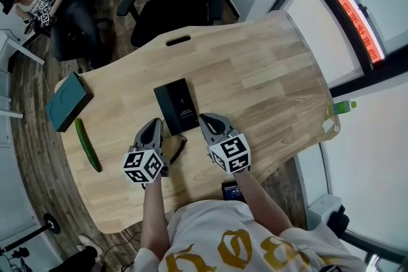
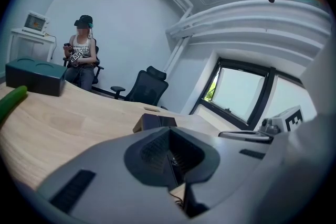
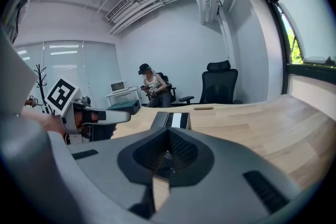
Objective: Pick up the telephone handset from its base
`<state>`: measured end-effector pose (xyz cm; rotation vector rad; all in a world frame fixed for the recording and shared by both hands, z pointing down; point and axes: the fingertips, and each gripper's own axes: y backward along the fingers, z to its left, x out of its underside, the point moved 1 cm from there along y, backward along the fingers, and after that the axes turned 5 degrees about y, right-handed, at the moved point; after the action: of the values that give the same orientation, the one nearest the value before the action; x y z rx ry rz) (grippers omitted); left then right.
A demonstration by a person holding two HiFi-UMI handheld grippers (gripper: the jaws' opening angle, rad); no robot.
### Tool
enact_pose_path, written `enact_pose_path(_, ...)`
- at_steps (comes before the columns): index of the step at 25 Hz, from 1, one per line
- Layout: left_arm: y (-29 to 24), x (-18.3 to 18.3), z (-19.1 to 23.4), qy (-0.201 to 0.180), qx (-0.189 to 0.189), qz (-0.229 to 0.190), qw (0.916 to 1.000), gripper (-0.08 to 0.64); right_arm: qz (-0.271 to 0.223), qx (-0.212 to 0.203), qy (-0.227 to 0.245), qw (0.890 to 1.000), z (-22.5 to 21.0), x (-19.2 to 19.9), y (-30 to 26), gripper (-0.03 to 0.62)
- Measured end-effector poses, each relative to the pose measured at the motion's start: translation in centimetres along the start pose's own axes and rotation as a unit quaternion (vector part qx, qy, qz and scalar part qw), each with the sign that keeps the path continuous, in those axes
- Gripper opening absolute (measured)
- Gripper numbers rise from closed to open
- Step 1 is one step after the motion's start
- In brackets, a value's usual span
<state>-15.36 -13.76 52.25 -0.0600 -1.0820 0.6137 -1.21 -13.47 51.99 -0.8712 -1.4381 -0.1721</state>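
- Left gripper (image 1: pixel 153 129) and right gripper (image 1: pixel 208 123) both have jaws closed and empty, just short of the telephone (image 1: pixel 177 106) on the desk (image 1: pixel 268 73).
- Its handset seems to lie on the base; this is the approach.
- Next: open one gripper and straddle the handset.

Left of telephone (image 1: pixel 178 105): box (image 1: pixel 67 102), cucumber (image 1: pixel 87 144)

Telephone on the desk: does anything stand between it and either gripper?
Nothing visible does. The left gripper and right gripper flank the near end of the telephone, with only bare desk between. The cucumber and teal box lie well off to the left.
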Motion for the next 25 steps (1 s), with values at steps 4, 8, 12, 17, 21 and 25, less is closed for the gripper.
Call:
enact_pose_path(4,-0.5,0.4,0.4,0.004,-0.002,0.007,1.0,0.006,0.007,0.003,-0.005,1.0,-0.4,0.5,-0.6,0.006)
enact_pose_path(8,-1.0,0.8,0.9,0.016,-0.003,0.009,0.9998,0.006,0.003,-0.002,-0.012,1.0,-0.4,0.7,-1.1,0.006)
enact_pose_path(12,-1.6,1.3,1.3,0.019,-0.007,0.015,0.9997,0.006,0.006,-0.005,-0.017,1.0,-0.7,0.9,-1.5,0.006)
enact_pose_path(17,-2.1,2.0,1.7,0.022,-0.011,0.026,0.9994,0.006,0.013,0.002,-0.016,1.0,-1.5,1.5,-1.9,0.006)
enact_pose_path(21,-2.5,2.4,2.3,0.023,-0.019,0.029,0.9991,0.006,0.019,0.001,-0.018,1.0,-1.8,1.9,-2.4,0.006)
enact_pose_path(25,-2.7,3.0,2.9,0.033,-0.026,0.032,0.9986,0.006,0.025,0.002,-0.02,0.999,-2.0,2.4,-2.9,0.006)
